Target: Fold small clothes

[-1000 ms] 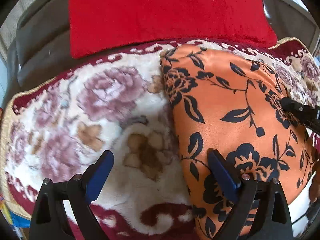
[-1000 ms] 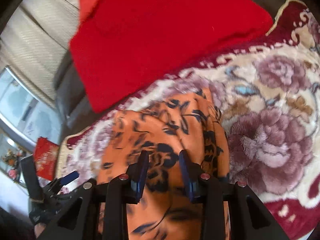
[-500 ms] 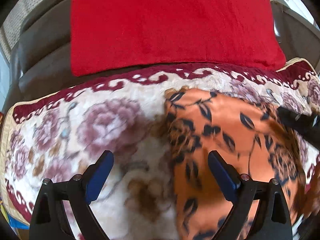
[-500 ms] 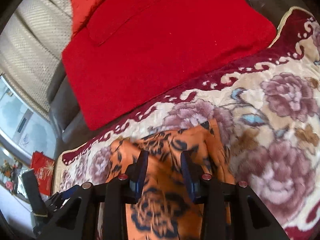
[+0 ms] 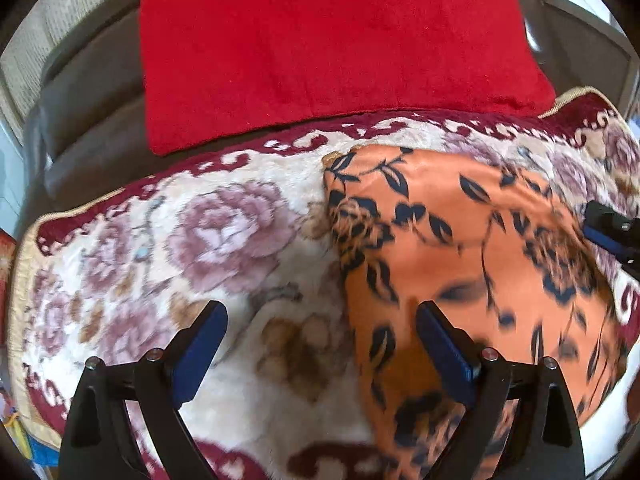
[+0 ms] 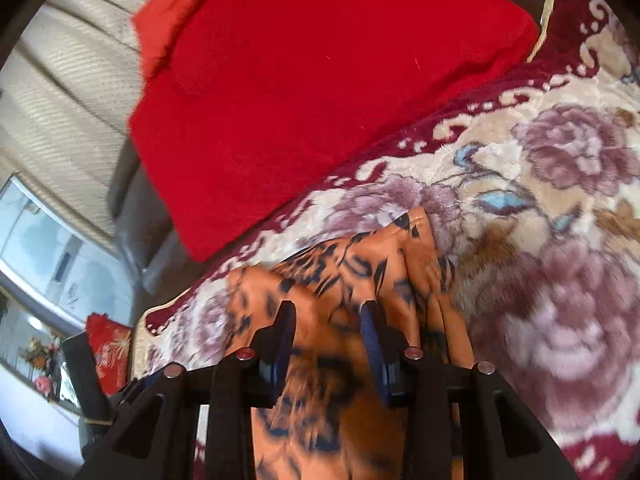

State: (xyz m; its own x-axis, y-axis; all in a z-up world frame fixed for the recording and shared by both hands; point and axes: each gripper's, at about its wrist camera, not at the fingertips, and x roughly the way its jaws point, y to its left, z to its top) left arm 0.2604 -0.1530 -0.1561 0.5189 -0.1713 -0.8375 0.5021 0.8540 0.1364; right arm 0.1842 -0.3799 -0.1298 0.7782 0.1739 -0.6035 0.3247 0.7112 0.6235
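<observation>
An orange garment with black leaf print [image 5: 460, 256] lies on a floral plush blanket [image 5: 208, 240]. My left gripper [image 5: 320, 344] is open above the garment's left edge; its right finger is over the cloth, its left finger over the blanket. My right gripper [image 6: 328, 336] hovers over the garment [image 6: 344, 276] with its jaws a narrow gap apart; cloth shows between them, bunched into folds ahead. Whether the pads pinch the cloth I cannot tell. The right gripper also shows at the right edge of the left wrist view [image 5: 612, 232].
A red cushion [image 5: 332, 44] leans on the grey sofa back [image 5: 84, 100] behind the blanket. A window and a small red item [image 6: 108, 348] show at the far left in the right wrist view.
Both grippers rose and pulled back, then came lower again. The garment looks more bunched under the right gripper. The left gripper stayed open.
</observation>
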